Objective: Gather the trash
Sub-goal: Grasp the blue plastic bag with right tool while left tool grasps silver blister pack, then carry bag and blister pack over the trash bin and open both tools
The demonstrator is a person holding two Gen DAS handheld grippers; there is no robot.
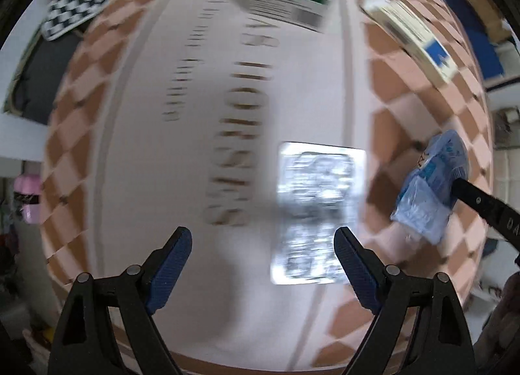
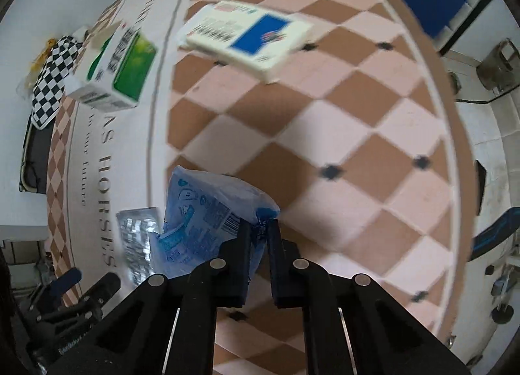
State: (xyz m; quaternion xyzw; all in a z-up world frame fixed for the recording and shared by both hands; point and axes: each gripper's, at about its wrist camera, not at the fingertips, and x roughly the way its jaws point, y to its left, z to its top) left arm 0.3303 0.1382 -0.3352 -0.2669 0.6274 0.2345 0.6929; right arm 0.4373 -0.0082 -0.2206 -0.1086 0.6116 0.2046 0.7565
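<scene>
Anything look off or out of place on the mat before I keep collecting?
Only the litter itself. A green carton lies tipped on its side; a white-and-blue box and a silver blister pack lie loose. The right gripper pinches a crumpled blue wrapper. The left gripper is open. No spills visible.

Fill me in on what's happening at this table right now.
A person is clearing trash with two tools. The right hand-held gripper is shut on a blue plastic wrapper, held above the checkered tablecloth. The left hand-held gripper is open, next to a silver blister pack. A green-and-white carton and a blue-and-white box lie farther back.
</scene>
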